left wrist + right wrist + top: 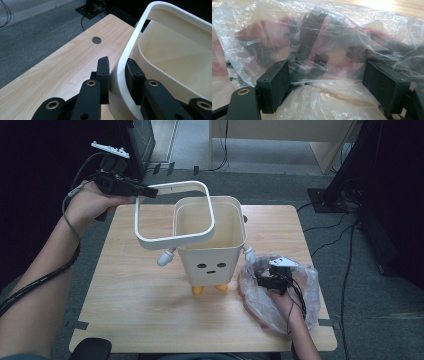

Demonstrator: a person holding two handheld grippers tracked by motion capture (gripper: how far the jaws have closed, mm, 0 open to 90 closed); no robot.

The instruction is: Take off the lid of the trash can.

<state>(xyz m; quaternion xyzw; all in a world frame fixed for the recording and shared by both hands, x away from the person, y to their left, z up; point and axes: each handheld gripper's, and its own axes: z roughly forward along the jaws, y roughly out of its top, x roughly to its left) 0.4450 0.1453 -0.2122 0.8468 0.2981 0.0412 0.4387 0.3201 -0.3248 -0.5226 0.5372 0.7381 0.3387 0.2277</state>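
Note:
A cream bin [210, 255] with a drawn face, orange feet and small white arms stands mid-table. Its loose rim ring [137, 217] is lifted and tilted above the bin's left side. My left gripper [150, 192] is shut on the ring's far left corner. In the left gripper view the ring [125, 57] sits clamped between the jaws of the left gripper [117, 72], with the bin's inside [175, 57] beyond. My right gripper [260, 279] lies in a crumpled clear plastic bag [307, 285] at the table's right. In its own view the right gripper [325, 77] stands open, bag film [324, 32] bunched between and beyond the jaws.
The wooden table [130, 290] has a round cable hole [96, 40] near its far edge. Cables and a black stand base [325, 200] lie on the grey floor to the right. A light wooden desk [280, 135] stands behind.

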